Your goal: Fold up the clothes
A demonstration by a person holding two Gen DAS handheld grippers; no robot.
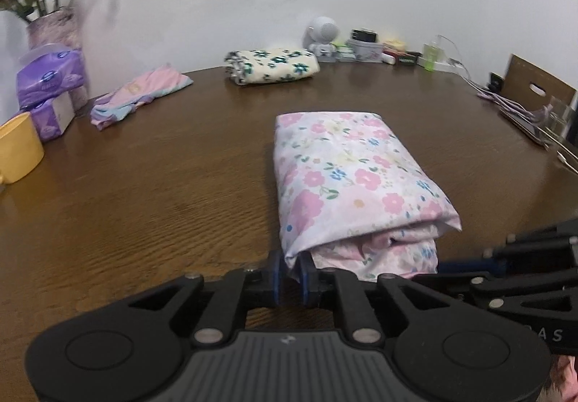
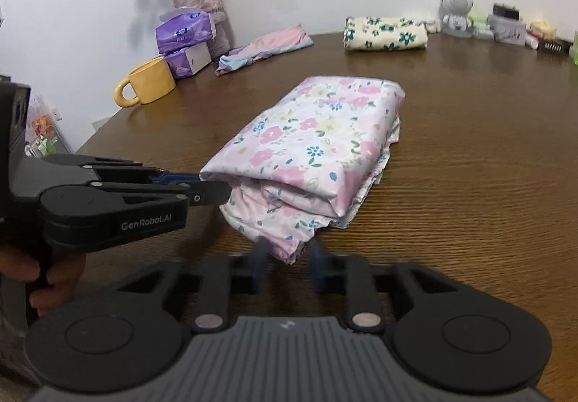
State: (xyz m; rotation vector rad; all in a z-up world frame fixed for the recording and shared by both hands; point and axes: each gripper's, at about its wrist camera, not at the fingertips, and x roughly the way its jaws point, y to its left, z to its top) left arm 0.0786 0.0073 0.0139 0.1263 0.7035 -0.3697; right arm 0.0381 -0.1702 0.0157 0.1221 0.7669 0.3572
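A pink floral garment point(image 1: 346, 178), folded into a thick rectangular bundle, lies in the middle of the brown table point(image 1: 144, 192). In the left wrist view my left gripper point(image 1: 290, 275) is shut on the bundle's near left corner, the fabric pinched between its blue fingers. The right wrist view shows the same bundle point(image 2: 310, 145) with my left gripper point(image 2: 216, 187) clamped on its edge from the left. My right gripper point(image 2: 288, 259) stands open, its blurred blue fingers on either side of the bundle's lowest near corner. It enters the left wrist view from the right point(image 1: 451, 264).
A folded cream cloth with green flowers point(image 1: 271, 66) lies at the back and a crumpled pink and pastel garment point(image 1: 139, 96) at back left. A yellow mug point(image 2: 150, 82), purple tissue packs point(image 2: 186, 38) and a flower vase point(image 2: 206, 4) stand left. Small items point(image 1: 365, 46) and cables line the right. A hand point(image 2: 47, 275) holds the left gripper.
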